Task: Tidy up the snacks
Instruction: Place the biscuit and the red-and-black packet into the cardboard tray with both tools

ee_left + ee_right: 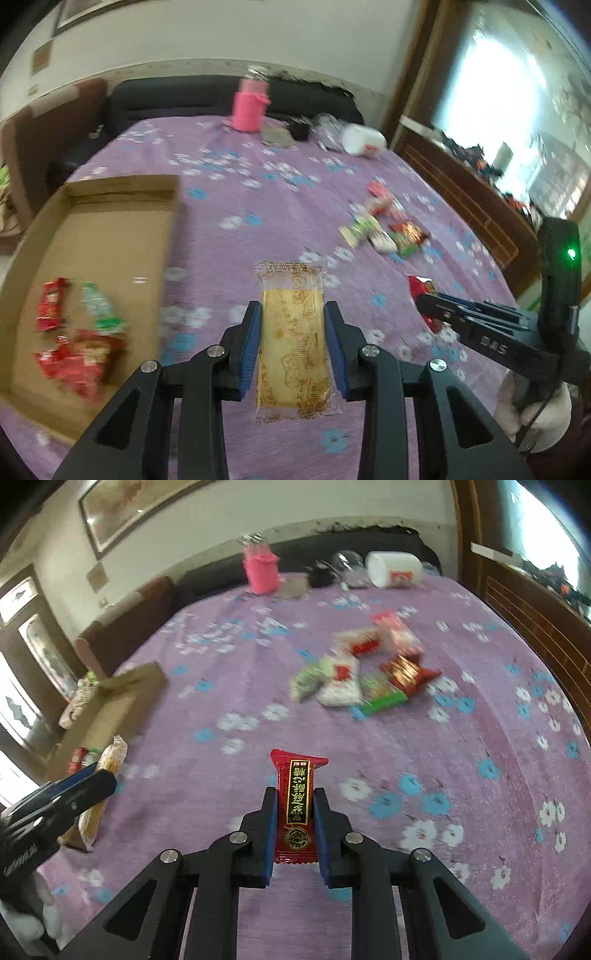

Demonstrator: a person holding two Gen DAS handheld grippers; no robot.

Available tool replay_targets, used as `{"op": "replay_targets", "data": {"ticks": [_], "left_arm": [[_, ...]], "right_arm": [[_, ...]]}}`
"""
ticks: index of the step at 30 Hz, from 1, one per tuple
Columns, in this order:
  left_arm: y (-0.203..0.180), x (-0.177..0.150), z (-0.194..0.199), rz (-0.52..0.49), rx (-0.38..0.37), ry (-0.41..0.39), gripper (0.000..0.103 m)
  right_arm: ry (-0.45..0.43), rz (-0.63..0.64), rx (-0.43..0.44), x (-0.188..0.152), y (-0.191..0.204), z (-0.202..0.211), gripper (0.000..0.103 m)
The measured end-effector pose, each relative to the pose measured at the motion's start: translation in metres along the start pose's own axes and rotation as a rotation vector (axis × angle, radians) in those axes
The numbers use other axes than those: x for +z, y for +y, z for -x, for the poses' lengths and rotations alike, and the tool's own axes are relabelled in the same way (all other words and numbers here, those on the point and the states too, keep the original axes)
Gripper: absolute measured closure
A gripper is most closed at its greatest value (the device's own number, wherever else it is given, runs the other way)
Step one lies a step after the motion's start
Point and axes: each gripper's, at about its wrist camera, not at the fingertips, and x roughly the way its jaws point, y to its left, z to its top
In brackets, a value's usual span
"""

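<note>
A worktop under a purple cloth printed with white and blue flowers carries everything. At about ten o'clock in the right wrist view lies a shallow cardboard box. A loose heap of snack packets lies toward one o'clock. Along the far edge, near twelve o'clock, stand a pink container, a small dark object and a white tub on its side.
</note>
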Motion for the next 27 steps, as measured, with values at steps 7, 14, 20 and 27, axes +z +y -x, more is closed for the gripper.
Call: {"op": "replay_targets", "data": {"ticks": [7, 14, 20, 27], "left_arm": [[0.072, 0.002, 0.043, 0.121, 0.123, -0.085, 0.070], [0.141, 0.015, 0.059, 0.194, 0.238, -0.117, 0.070], [0.187, 0.036, 0.037, 0.225, 0.273, -0.072, 0.070], [0.224, 0.046, 0.004, 0.280, 0.294, -0.002, 0.069]], "right_arm": [[-0.012, 0.098, 0.136, 0.019, 0.073, 0.002, 0.083], [0.032, 0.194, 0.235, 0.038, 0.158, -0.030, 0.083], [0.114, 0.232, 0.260, 0.053, 0.219, -0.090, 0.083], [0.194, 0.210, 0.248, 0.063, 0.243, -0.150, 0.081]]}}
